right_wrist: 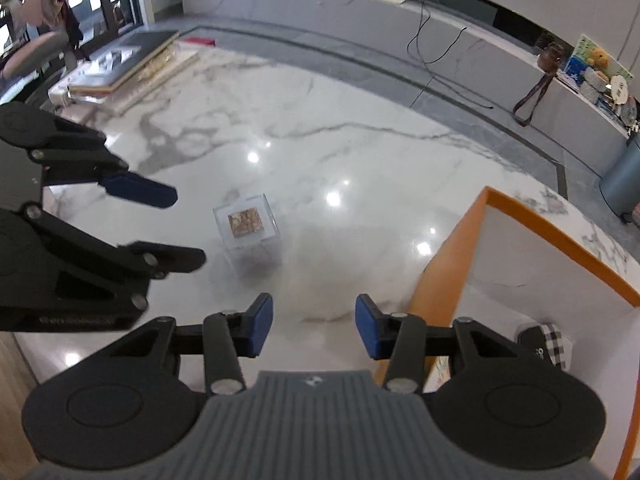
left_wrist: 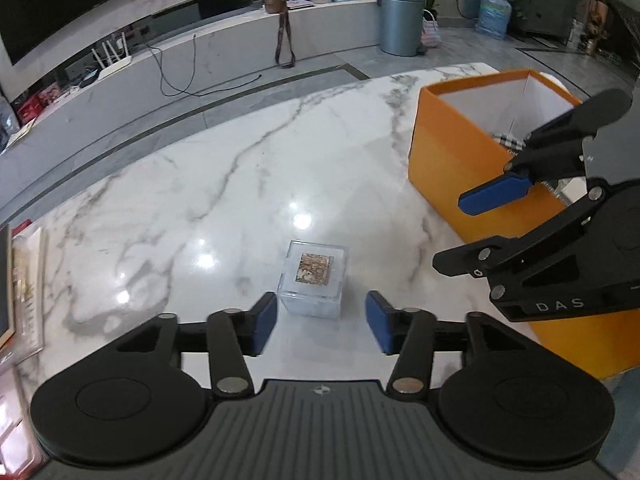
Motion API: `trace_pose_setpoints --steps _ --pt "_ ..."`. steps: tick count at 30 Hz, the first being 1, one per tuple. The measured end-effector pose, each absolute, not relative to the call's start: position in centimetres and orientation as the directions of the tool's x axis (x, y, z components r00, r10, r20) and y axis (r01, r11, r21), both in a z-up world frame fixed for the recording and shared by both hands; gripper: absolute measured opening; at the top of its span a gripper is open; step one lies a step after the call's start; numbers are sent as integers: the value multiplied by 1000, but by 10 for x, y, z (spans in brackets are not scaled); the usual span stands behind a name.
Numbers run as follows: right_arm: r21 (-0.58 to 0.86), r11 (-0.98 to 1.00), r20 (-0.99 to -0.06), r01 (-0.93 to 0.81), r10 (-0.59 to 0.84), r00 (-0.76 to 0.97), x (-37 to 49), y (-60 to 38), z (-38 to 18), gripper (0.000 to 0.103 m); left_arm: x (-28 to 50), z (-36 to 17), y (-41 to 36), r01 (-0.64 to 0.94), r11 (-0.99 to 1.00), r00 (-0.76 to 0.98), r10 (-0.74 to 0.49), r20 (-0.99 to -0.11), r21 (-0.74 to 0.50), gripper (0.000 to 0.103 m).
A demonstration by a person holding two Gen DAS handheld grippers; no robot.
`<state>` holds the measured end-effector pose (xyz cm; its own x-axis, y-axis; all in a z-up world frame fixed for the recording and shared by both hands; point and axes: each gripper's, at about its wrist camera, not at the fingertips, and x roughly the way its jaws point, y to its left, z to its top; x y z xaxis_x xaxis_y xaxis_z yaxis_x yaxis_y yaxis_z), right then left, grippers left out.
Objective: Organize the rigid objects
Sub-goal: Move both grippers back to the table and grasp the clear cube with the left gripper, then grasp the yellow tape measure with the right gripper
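A small clear plastic cube with a brown patterned block inside stands on the white marble table. My left gripper is open just in front of it, blue pads on either side of the cube's near face without touching. My right gripper is open and empty, over the table beside the orange box. That view shows the cube ahead to the left, with the left gripper beside it. The right gripper shows in front of the orange box. A checkered item lies inside the box.
Flat frames and books are stacked at the table's far left corner. The table's rounded far edge drops to a grey floor with a metal bin and a low marble shelf behind.
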<state>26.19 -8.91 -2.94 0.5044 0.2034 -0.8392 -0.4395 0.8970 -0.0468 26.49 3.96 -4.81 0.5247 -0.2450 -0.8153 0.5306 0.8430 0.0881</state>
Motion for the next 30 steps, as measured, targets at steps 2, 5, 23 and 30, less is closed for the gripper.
trace_pose_setpoints --steps 2,5,23,30 --pt "-58 893 -847 -447 193 495 268 -87 -35 46 271 -60 40 540 837 530 -252 -810 93 72" --pt "-102 882 -846 -461 167 506 273 -83 -41 48 282 -76 38 546 834 517 -266 -813 75 72" --pt "-160 833 -838 -530 170 519 267 -66 -39 48 267 -83 47 527 850 431 -273 -860 -6 53" --pt "-118 759 -885 -640 212 414 220 -54 -42 48 202 -77 68 561 827 359 -262 -896 -17 53"
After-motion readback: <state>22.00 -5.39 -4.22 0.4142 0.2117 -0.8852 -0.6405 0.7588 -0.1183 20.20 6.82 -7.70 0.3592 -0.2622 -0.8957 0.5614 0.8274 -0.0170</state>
